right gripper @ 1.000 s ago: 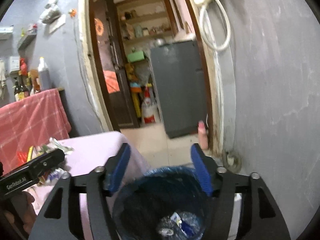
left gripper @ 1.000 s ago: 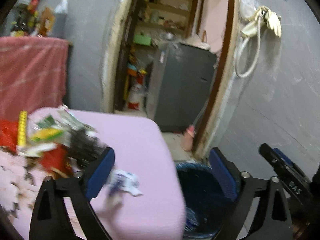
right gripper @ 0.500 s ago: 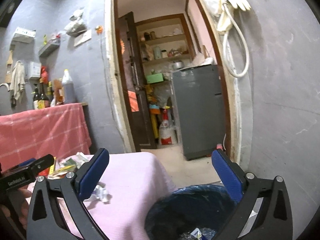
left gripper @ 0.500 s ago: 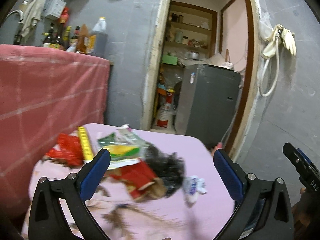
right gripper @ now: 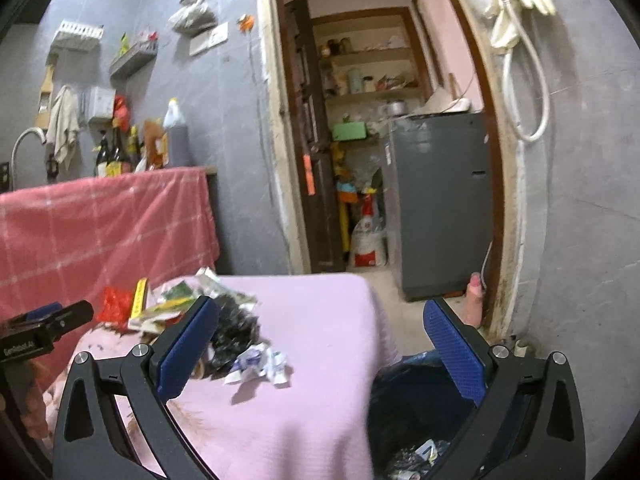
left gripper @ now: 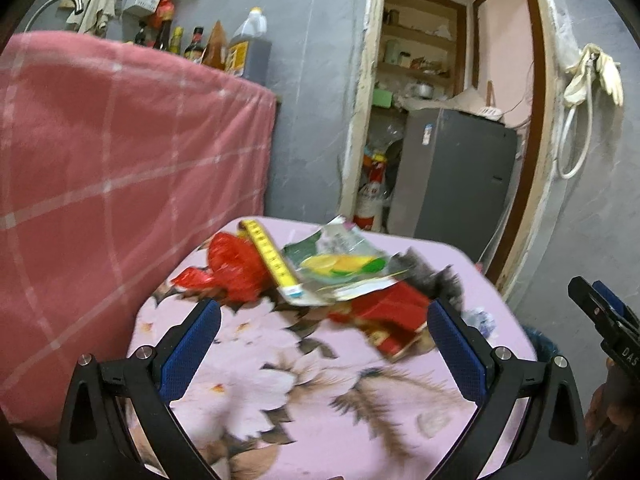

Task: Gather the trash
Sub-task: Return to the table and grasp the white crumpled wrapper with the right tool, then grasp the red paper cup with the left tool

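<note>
Trash (left gripper: 320, 276) heaps mid-frame on the table (left gripper: 280, 400); both grippers (left gripper: 324, 348) (right gripper: 322, 344) gape empty, bin (right gripper: 404, 412) lower right.

Looked like a lived-in home to me, kitchen corner. Sauce and oil bottles (left gripper: 224, 46) stood in the upper left of the left wrist view, behind a pink checked cloth (left gripper: 120, 168), with a tap (right gripper: 24, 140) and a hanging rag (right gripper: 64, 124) at the far left of the right wrist view. The doorway (right gripper: 360, 140) at centre opened onto pantry shelves (right gripper: 368, 60) with jars, above a grey fridge (right gripper: 440, 204). Rubber gloves and a hose (right gripper: 520, 40) hung on the bare grey wall, upper right.
</note>
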The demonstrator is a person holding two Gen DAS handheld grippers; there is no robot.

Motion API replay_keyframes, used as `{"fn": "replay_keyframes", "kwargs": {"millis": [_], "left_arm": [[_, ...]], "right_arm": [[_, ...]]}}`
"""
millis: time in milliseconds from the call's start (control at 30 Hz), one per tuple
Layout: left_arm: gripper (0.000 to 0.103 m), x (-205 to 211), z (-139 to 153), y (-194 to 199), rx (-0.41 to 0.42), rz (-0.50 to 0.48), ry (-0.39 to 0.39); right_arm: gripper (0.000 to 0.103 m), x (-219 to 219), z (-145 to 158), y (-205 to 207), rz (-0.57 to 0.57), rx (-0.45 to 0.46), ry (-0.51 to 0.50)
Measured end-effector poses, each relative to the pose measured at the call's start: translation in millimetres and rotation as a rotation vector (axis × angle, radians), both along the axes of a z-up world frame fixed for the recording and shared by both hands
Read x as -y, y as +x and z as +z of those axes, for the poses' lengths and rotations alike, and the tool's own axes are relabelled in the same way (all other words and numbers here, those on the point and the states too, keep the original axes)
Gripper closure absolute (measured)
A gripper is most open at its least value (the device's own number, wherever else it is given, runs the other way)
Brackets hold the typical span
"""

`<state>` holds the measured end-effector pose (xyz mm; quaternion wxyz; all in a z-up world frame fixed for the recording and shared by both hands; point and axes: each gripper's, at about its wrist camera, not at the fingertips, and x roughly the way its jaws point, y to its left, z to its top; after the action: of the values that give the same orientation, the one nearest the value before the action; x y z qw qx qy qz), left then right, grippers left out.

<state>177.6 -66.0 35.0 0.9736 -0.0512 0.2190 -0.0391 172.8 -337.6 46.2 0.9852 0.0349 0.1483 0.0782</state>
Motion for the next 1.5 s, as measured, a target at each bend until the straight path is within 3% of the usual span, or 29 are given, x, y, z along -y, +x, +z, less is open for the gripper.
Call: {"fn": "replay_keyframes", "kwargs": {"millis": [267,633,700,833,1000,1100,1333,1500], "left_arm": [[0.002,-23.5,-15.9,11.5,-0.089,0.023,0.017],[0.002,-20.1,-24.9,29.7,-0.194,-0.050,-0.017],[0.003,-17.2,-24.6,32.0,-0.197,-0.066,-0.018],[0.003,-7.3,-24.1,35.3,-0.205,-0.120,-0.017],[0.003,7.8,-20.9,36.5,-0.194,-0.180,-0.014],[0.003,20.3,-19.6,35.7,-0.187,-0.217,-0.002],[0.010,50.8,-20.2,46.1,-0.187,-0.243,0.017],[0.025,66.7,-22.0,56.4,-0.184,-0.223,0.031]], "right_arm": [[0.000,-26.4,-18.1,19.7,0.063,-0.101,-0.048],[0.003,-44.6,-48.4,58.8,0.096,-0.311,-0.088],[0.015,-43.0,-53.5,65.6,0.110,-0.344,-0.076],[0.026,-40.2,-58.3,74.6,0.123,-0.366,-0.073],[0.062,-29.8,-59.7,78.7,0.129,-0.381,-0.027],[0.075,-24.7,-57.7,76.1,0.135,-0.370,-0.021],[0.088,-12.1,-55.1,71.8,0.134,-0.354,-0.007],[0.090,-2.9,-55.5,70.2,0.136,-0.348,0.017]]}}
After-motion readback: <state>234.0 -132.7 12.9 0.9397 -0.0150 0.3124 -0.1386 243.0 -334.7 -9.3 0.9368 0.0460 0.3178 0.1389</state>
